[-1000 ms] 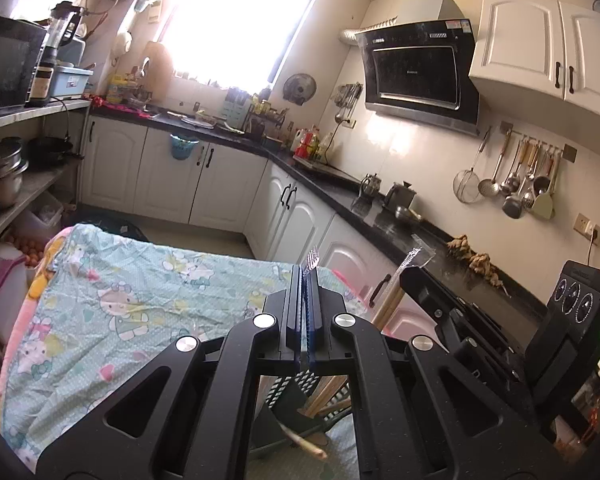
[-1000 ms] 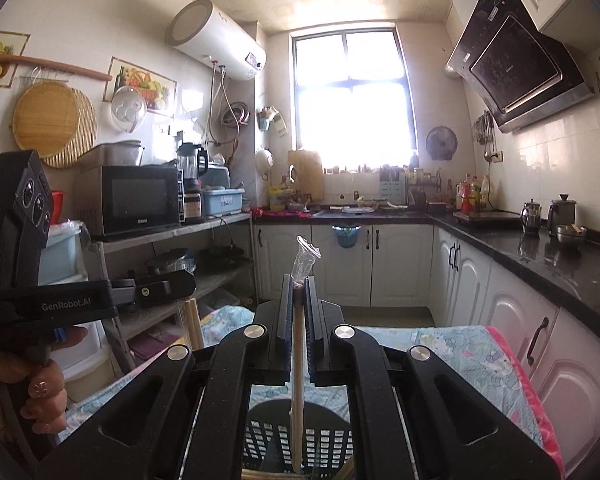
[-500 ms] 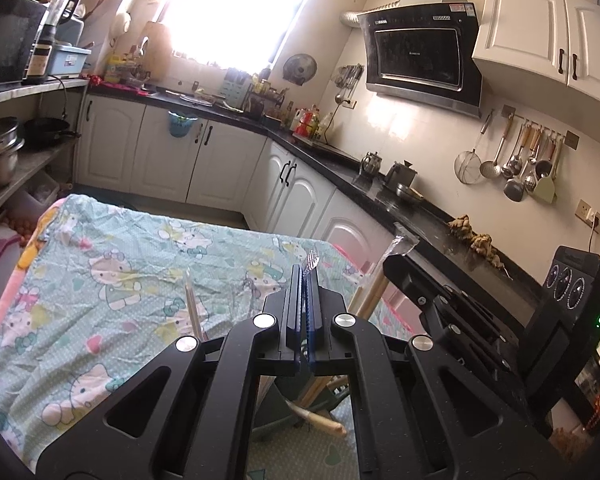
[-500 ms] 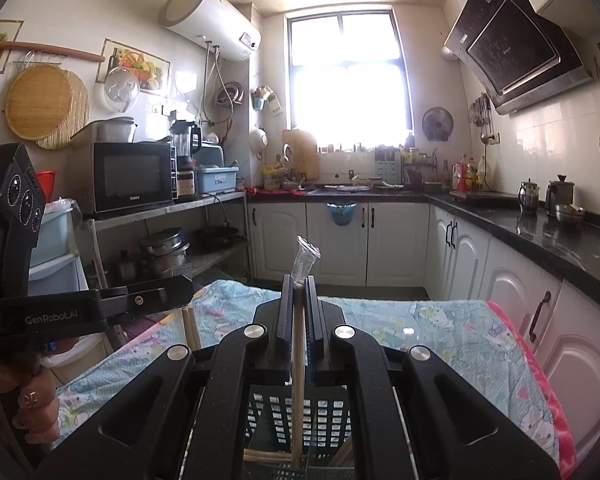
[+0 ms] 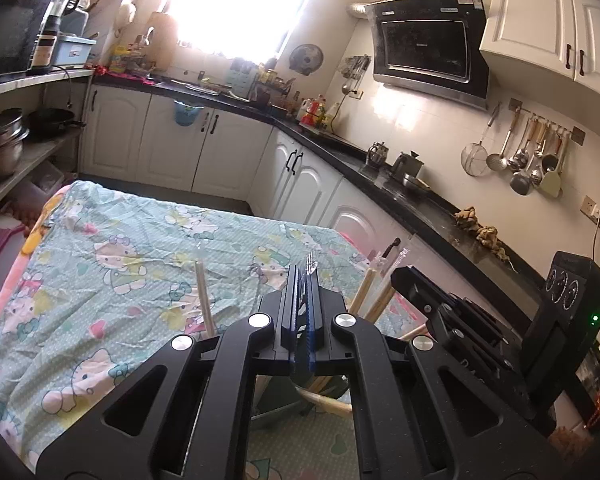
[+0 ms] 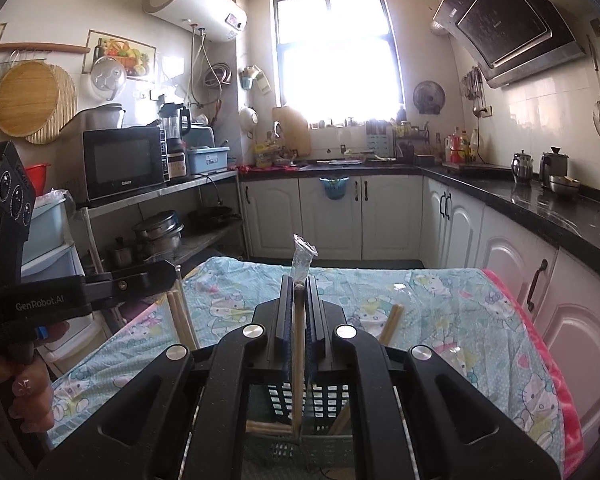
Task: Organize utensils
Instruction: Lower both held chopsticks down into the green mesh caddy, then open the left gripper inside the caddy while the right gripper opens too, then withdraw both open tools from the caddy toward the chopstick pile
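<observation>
My left gripper [image 5: 305,276] is shut on a clear plastic fork [image 5: 310,265] whose tines stick up past the fingertips. My right gripper [image 6: 299,284] is shut on a pair of wrapped wooden chopsticks [image 6: 299,340], its plastic wrapper tip [image 6: 302,258] poking above the jaws. Both are held over a dark slotted utensil basket [image 6: 320,402] standing on the table. Several wooden chopsticks [image 5: 370,292] lean inside the basket, one [image 5: 203,300] at its left side. The right gripper shows in the left wrist view [image 5: 452,312], and the left gripper shows in the right wrist view [image 6: 112,284].
The table is covered with a turquoise Hello Kitty cloth [image 5: 112,264] with a pink edge [image 6: 548,368]. White cabinets and a black counter [image 5: 420,208] run behind and to the right. A shelf with pots and a microwave [image 6: 124,162] stands on the left.
Both grippers have dropped lower and tilted down toward the basket, still holding the fork and the chopsticks. More of the tablecloth and the basket's chopsticks have come into view.
</observation>
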A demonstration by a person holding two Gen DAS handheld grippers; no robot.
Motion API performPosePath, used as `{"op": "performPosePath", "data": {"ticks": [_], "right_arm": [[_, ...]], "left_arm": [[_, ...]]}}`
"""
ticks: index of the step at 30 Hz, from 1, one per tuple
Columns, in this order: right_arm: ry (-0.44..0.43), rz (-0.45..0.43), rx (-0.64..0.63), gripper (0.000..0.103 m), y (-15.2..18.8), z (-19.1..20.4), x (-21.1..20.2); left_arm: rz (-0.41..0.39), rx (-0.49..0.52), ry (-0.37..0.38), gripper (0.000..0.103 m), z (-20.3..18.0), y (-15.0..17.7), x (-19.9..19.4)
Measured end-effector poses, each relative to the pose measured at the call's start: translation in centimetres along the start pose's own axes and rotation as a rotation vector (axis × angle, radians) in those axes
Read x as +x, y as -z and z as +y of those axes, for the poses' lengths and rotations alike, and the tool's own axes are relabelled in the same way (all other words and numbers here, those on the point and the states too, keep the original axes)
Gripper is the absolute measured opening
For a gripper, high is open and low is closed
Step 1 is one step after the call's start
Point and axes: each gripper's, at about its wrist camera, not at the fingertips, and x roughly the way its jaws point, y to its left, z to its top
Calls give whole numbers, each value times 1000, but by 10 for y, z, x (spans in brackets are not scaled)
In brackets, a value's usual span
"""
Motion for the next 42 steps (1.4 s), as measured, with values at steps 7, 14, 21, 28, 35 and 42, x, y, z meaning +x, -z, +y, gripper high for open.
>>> {"op": "performPosePath", "data": {"ticks": [7, 14, 21, 28, 35, 42], "right_arm": [[1, 17, 12, 25, 4, -4, -7], [10, 33, 8, 34, 6, -4, -17], [30, 37, -20, 44, 5, 1, -30], [35, 47, -16, 52, 8, 1, -44], [43, 59, -17, 57, 13, 1, -57], [42, 76, -15, 60, 21, 2, -68]], "left_arm": [[-1, -15, -25, 24, 3, 4, -6], [-38, -2, -56, 41, 0, 3, -24], [-75, -11, -84, 64, 1, 2, -44], [-90, -43, -99, 93, 7, 6, -62], [-94, -56, -113, 93, 8, 12, -78], [-76, -64, -124, 93, 11, 23, -84]]}}
